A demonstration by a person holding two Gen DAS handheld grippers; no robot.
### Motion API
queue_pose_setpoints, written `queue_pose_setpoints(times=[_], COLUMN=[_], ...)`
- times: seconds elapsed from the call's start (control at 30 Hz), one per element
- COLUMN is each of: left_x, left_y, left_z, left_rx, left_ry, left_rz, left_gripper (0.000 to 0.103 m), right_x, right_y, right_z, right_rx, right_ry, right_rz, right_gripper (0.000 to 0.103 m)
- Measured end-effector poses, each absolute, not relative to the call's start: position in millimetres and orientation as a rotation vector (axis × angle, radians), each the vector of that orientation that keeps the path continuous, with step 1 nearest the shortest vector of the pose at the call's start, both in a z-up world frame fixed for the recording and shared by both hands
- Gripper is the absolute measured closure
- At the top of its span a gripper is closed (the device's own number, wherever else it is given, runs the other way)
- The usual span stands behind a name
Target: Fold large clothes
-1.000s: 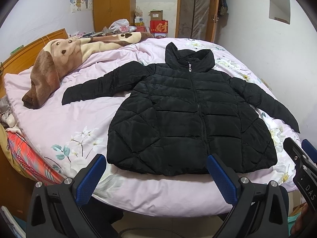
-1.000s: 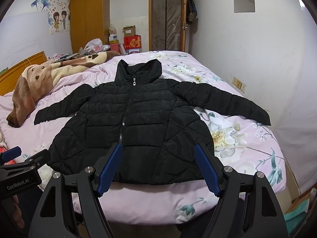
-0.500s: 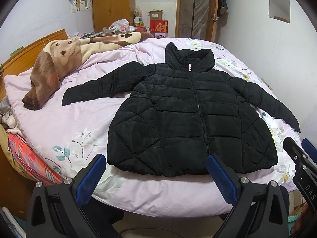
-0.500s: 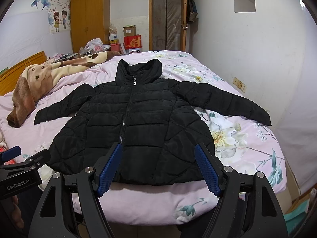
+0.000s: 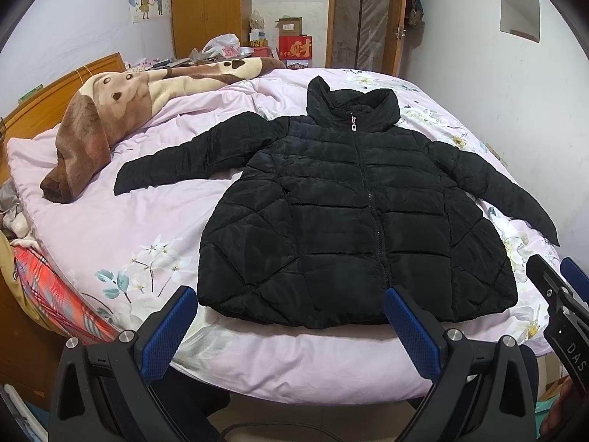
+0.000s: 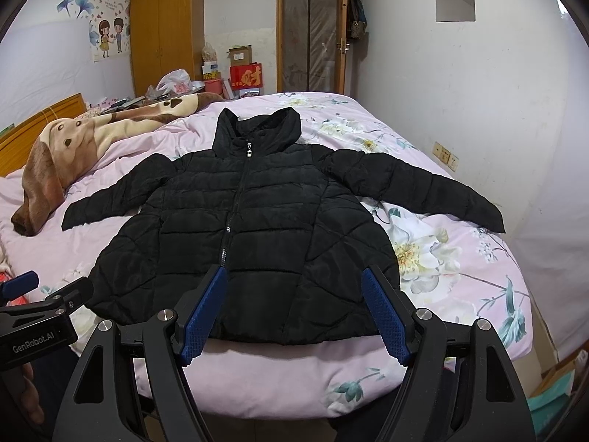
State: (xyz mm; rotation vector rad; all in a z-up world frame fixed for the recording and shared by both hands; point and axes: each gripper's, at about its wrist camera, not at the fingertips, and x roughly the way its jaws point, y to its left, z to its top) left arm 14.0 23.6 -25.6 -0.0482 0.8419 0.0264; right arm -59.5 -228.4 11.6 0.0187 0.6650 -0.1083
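Blanket (image 5: 121, 110): lay bunched at the upper left of the left wrist view, pushed toward the headboard; probably moved aside to leave room for folding.
Bed (image 5: 110, 228): filled the middle of both views under a pink floral cover; served as the flat surface for the work.
Left sleeve of jacket (image 5: 191, 158): stretched out toward the left of the frame, flat on the cover, clear of the blanket; likely spread so it could be folded inward first.
Left gripper (image 5: 291, 328): sat at the bottom centre of its own view, blue pads wide apart with nothing between them; hung short of the hem, off the near edge of the bed, apparently ready to reach in.
Black puffer jacket (image 5: 353, 221): lay face up in the centre of the frame, zipped shut, collar toward the far wall and hem toward the near edge; laid out flat and symmetric, which suits a sleeves-in, then hem-to-collar fold. No fold made yet, judging by the layout.
Zip pull (image 6: 249, 154): rested at the collar, upper centre of the right wrist view; closed front should keep the two halves from sliding apart.
Right gripper (image 6: 294, 309): sat at the bottom centre of its own view, pads wide apart and empty; held just before the hem, not touching the cloth.
Right sleeve of jacket (image 6: 423, 191): reached toward the right of the frame, near the wall side of the bed.
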Motion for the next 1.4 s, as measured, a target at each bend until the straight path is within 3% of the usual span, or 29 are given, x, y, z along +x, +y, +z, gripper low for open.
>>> queue_pose_setpoints(times=[0.8, 1.17, 1.4], left_x=[59, 154, 224], left_y=[46, 176, 286], left_z=[-42, -58, -93], left_rx=[-0.082, -0.197, -0.365], left_ry=[0.872, 0.866, 0.861], left_rz=[-0.013, 0.139, 0.264], left_gripper=[0.000, 0.000, 0.000], right_x=[-16, 61, 128], right_y=[-217, -177, -137], right_z=[-6, -6, -31], right_rx=[-0.012, -0.018, -0.064], right_ry=[0.709, 0.630, 0.727], right_rz=[-0.086, 0.124, 0.213], right_gripper=[0.028, 0.028, 0.026])
